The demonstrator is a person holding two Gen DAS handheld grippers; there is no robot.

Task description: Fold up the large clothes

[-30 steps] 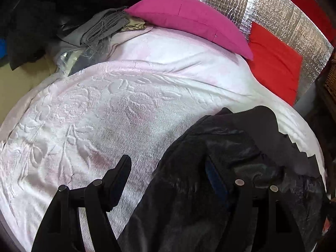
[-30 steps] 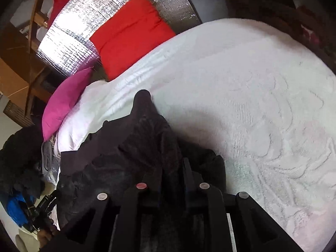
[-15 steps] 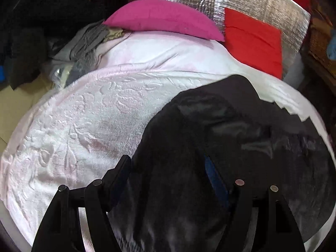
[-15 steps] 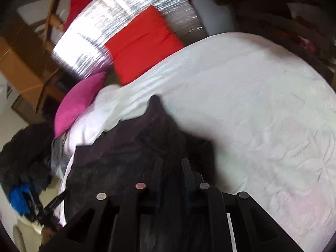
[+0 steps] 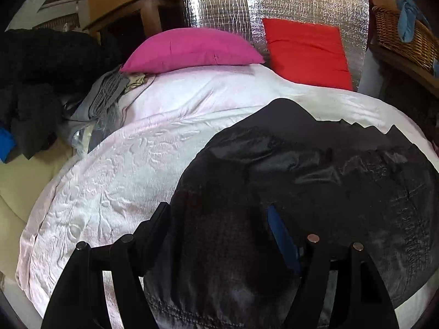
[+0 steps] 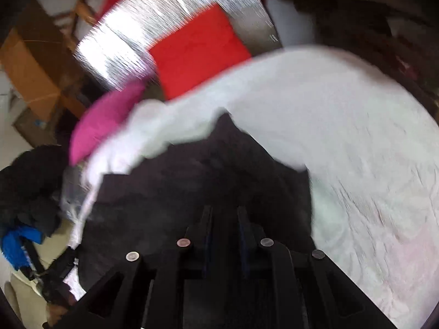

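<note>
A: You've dragged the dark garment (image 5: 315,170) further across the white bedspread (image 5: 131,170), toward the pink pillow (image 5: 192,49).

B: Your right gripper (image 6: 225,219) pinches it; your left gripper (image 5: 219,219) stands spread, cloth between.

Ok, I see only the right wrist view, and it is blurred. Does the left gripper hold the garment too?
Observer: No. The left gripper is wide open, and the garment lies loose between its jaws.
Operator: Is anything next to the pillow?
Observer: Yes, a pile of grey clothes.
Operator: And past the red cushion?
Observer: A wicker basket with a blue cloth over its rim.
</note>
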